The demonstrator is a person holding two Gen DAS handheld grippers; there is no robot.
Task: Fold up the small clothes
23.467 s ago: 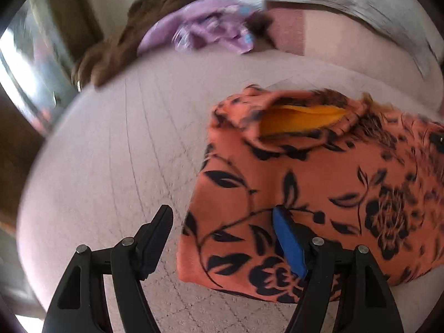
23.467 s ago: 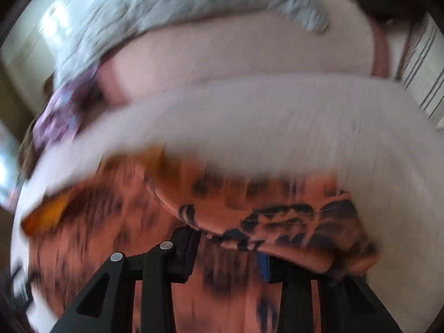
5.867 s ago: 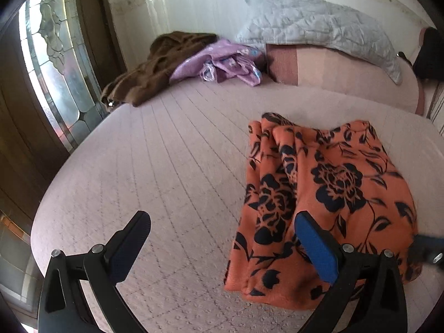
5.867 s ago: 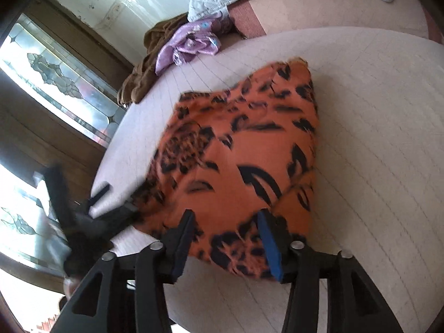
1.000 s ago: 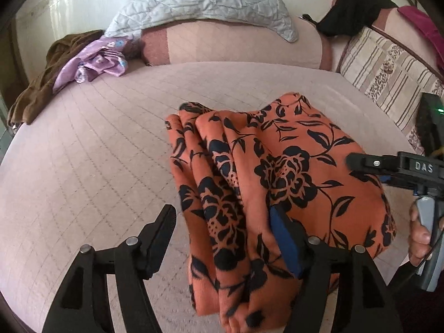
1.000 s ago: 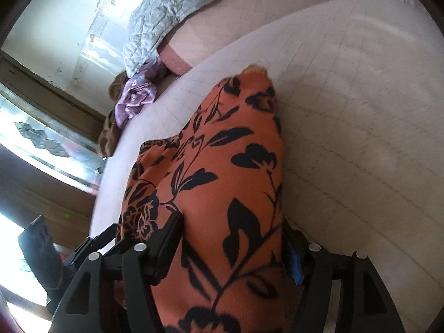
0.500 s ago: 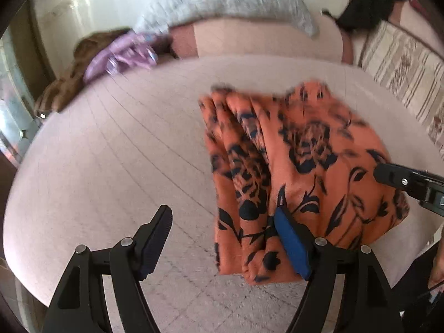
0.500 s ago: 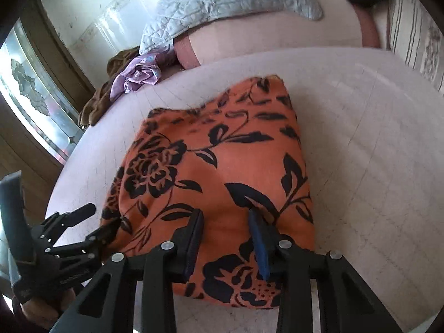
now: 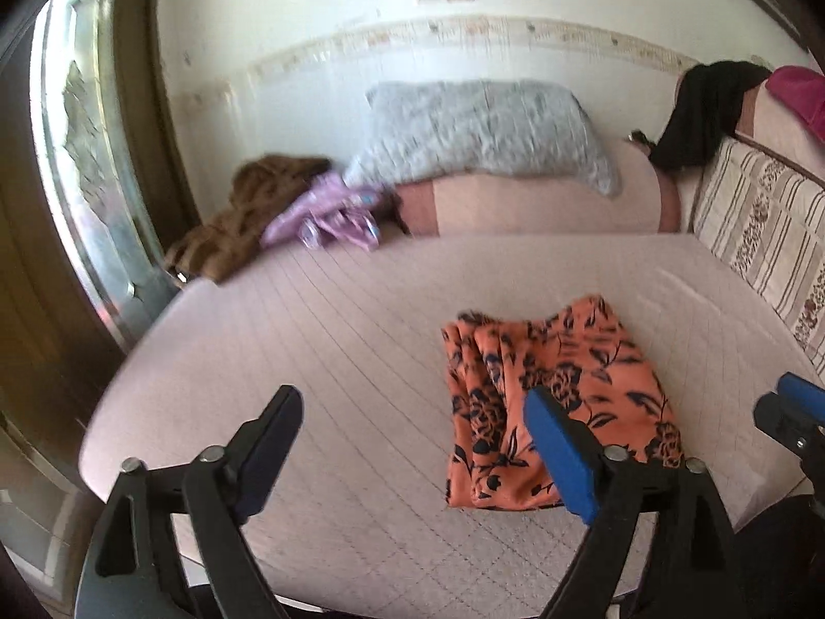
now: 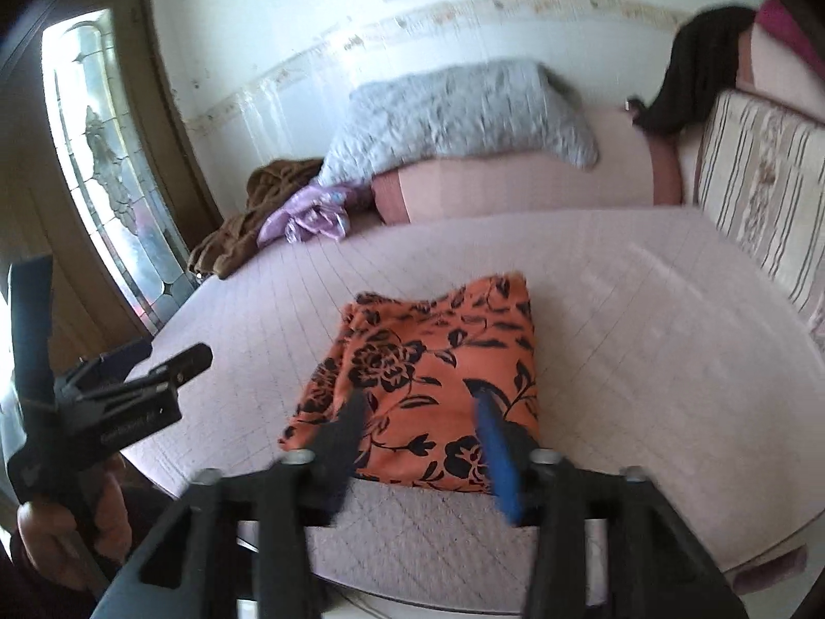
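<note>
The folded orange floral garment (image 9: pixel 557 402) lies flat on the bed (image 9: pixel 319 340), close to its near edge and toward the near right corner. The left hand-held gripper (image 9: pixel 412 443) hangs above the bed with its jaws wide apart, having just been opening, nothing between them. The right hand-held gripper (image 10: pixel 420 438) hovers over the garment's near end, jaws apart after just opening, not touching the cloth. Brown and purple clothes (image 9: pixel 289 227) sit at the far left corner.
</note>
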